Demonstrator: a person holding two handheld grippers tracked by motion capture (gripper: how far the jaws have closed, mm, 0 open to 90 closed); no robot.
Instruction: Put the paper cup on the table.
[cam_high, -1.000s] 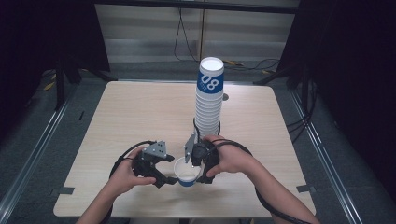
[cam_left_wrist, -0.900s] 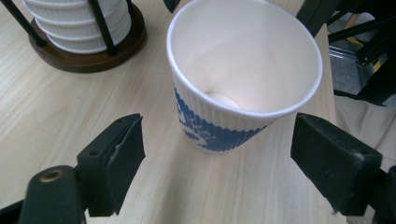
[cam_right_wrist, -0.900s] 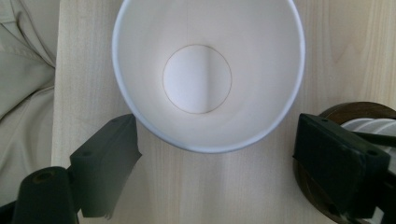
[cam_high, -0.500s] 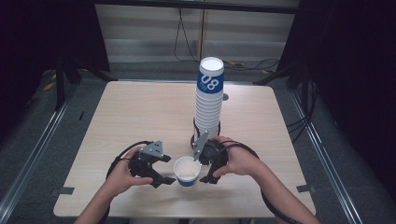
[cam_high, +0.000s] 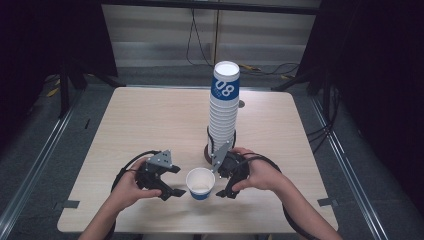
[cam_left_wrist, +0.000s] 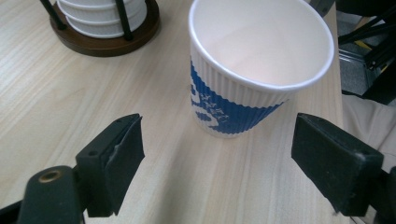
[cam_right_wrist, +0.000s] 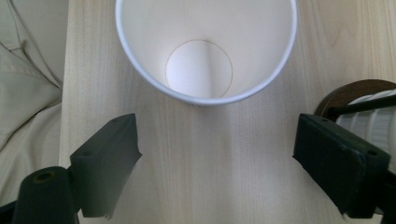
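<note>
A white paper cup (cam_high: 200, 183) with a blue band stands upright and empty near the table's front edge. My left gripper (cam_high: 176, 182) is just left of it and my right gripper (cam_high: 220, 183) just right of it. In the left gripper view the cup (cam_left_wrist: 252, 84) stands ahead of the open gripper (cam_left_wrist: 217, 149), outside the jaws. From the right gripper view I look down into the cup (cam_right_wrist: 205, 51), which is also clear of that open gripper (cam_right_wrist: 217, 158).
A tall stack of white cups (cam_high: 223, 110), topped by a blue cup marked 08, rises from a dark round holder (cam_high: 209, 149) right behind the right hand. The holder base (cam_left_wrist: 107, 32) (cam_right_wrist: 350, 93) lies close to the cup. The table edge and a trouser leg (cam_right_wrist: 28, 93) are near.
The right gripper has drawn back slightly to the right from the cup. The cup stands where it was, and the left gripper has barely moved.
</note>
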